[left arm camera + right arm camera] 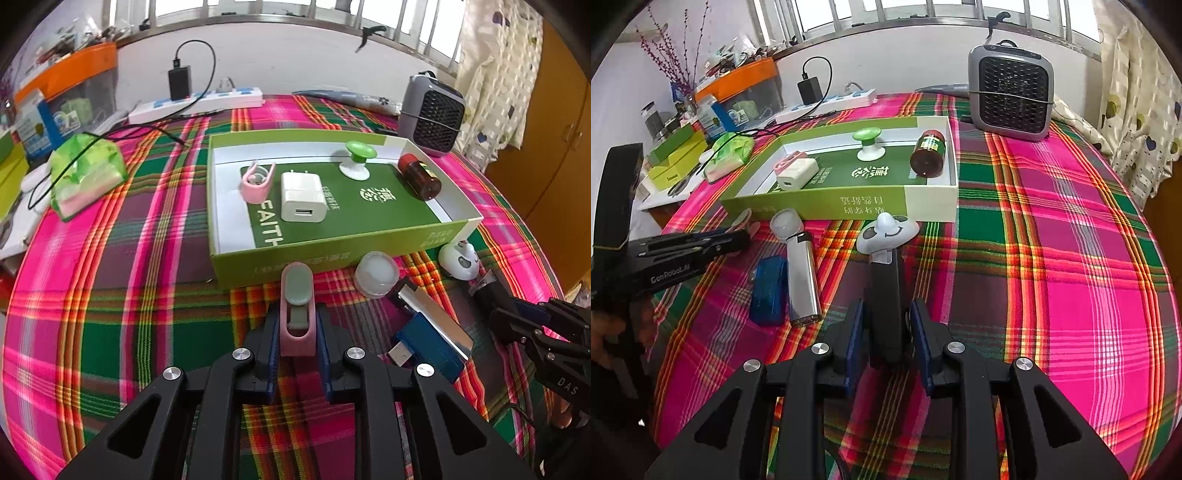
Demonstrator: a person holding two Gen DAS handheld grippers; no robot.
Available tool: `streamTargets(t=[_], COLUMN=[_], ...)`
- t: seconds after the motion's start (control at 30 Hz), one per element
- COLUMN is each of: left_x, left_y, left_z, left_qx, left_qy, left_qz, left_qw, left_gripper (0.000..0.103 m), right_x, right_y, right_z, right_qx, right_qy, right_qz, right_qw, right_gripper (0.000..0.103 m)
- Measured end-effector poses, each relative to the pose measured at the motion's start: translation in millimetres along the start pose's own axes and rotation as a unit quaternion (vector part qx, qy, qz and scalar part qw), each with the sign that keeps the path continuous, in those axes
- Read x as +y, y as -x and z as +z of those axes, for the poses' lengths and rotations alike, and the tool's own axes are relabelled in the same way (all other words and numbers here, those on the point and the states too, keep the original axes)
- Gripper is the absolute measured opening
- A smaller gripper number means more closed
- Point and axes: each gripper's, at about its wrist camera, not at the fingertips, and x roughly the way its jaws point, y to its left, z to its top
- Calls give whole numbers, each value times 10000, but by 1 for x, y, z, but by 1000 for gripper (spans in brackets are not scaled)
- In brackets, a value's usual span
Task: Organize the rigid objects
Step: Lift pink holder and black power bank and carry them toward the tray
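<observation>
Daylight enters through the barred window (295, 14) at the top of both views, where the panes are overexposed to plain white. The plaid tablecloth (147, 258) is evenly and brightly lit, with only soft, short shadows beneath the green box (332, 254). Fisheye distortion bows straight edges outward, and dark vignetting fills the corners. Focus is fair at centre and softer toward the rim.

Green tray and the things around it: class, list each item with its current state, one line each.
Green tray: open, on the cloth.
White charger: lying in the tray.
Brown bottle: on its side in the tray.
Left tool: shut on the pink clip.
Right tool: shut on the black handle.
Silver lighter: lying on the cloth outside the tray.
</observation>
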Motion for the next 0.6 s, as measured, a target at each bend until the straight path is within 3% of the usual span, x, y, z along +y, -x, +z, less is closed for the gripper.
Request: streamTargets(t=[0.6], left_x=[5], left_y=[8], left_z=[-9], left_qx=[-24], left_qy=[159], left_qz=[40], left_qw=[9999], left_gripper=[17], right_x=[4], right_y=[-2], right_z=[0], right_qx=[-41], right_qy=[130], right_qz=[-161], right_qw=[9998], right_gripper=[26])
